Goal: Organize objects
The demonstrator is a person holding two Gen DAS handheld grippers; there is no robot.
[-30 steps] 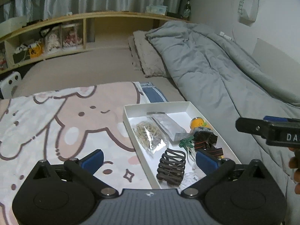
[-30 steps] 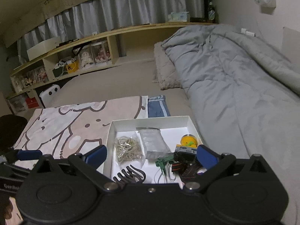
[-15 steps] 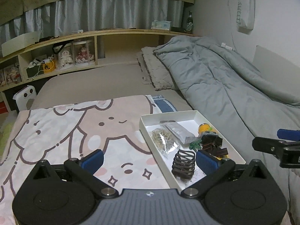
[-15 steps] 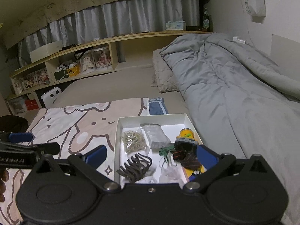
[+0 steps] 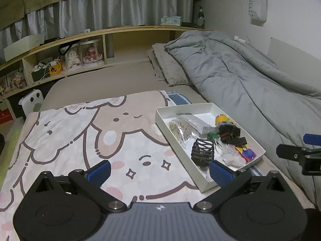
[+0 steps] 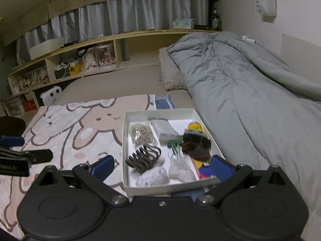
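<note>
A shallow white box point(image 5: 202, 108) point(image 6: 126, 140) lies on the bed beside a cartoon-print blanket point(image 5: 84, 132) point(image 6: 80, 124). In it are a dark claw hair clip point(image 5: 202, 152) point(image 6: 143, 158), a bag of rubber bands point(image 5: 179, 129) point(image 6: 141, 133), a silver pouch point(image 5: 197, 123) point(image 6: 164, 129), a dark brown bundle point(image 5: 229, 133) point(image 6: 195, 143), a small green piece point(image 6: 173, 143) and an orange-yellow item point(image 5: 220, 118) point(image 6: 194, 126). My left gripper point(image 5: 159, 170) hovers open over the blanket, left of the box. Over the box's near end, my right gripper point(image 6: 161, 166) is open and holds nothing.
A rumpled grey duvet point(image 5: 246, 80) point(image 6: 250, 84) covers the bed's right side, with a grey pillow point(image 5: 168, 68) at its head. A wooden shelf point(image 5: 60, 60) with boxes and figurines runs along the curtained back wall. A white device point(image 5: 32, 101) stands left of the bed.
Both grippers have pulled back and up from the box, so the box looks smaller and farther off. Both stay open and empty. The objects in the box have not moved.
</note>
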